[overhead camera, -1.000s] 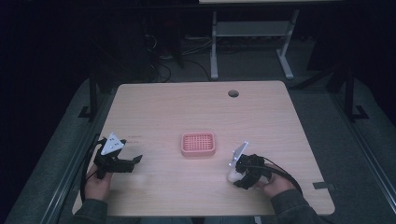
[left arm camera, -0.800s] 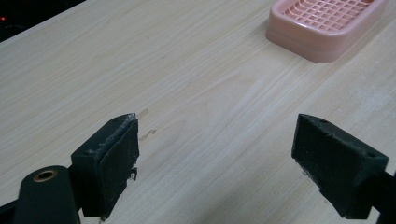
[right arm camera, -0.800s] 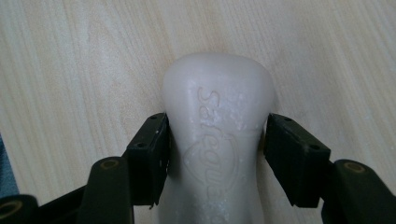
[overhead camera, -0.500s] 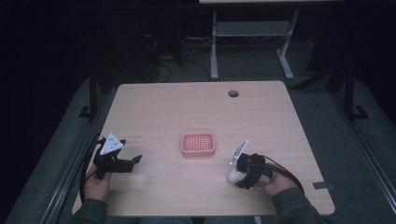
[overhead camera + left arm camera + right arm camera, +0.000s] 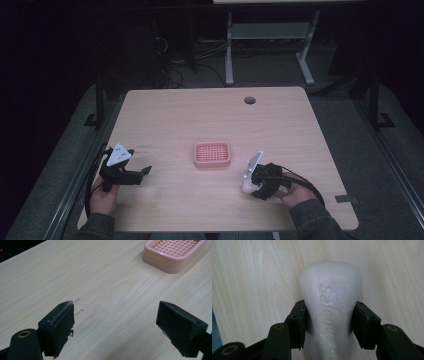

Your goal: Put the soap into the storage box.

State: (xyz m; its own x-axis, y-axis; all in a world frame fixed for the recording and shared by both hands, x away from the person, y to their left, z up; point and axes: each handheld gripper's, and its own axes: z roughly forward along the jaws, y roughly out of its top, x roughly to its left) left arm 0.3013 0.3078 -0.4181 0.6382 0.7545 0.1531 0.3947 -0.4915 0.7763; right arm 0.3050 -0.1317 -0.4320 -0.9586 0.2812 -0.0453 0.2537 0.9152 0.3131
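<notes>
Centre of high view: pink soap dish [image 5: 212,154] sits on the wooden table [image 5: 200,115], grid top facing up; I also see it at the upper right of the left gripper view [image 5: 172,253].
Left gripper [image 5: 142,173]: lower left of high view, low over the table, in my left hand [image 5: 103,197]; jaws wide apart, bare wood between the pads [image 5: 60,327].
Right gripper [image 5: 248,181]: lower right of high view, right of the dish and apart from it, in my right hand [image 5: 295,192].
Soap [image 5: 331,312]: white bar with embossed lettering, clamped at its sides between the right jaws; its far end shows against the table.
Soap, high view [image 5: 246,186]: small white shape at the gripper tip; I cannot tell whether it touches the wood.
</notes>
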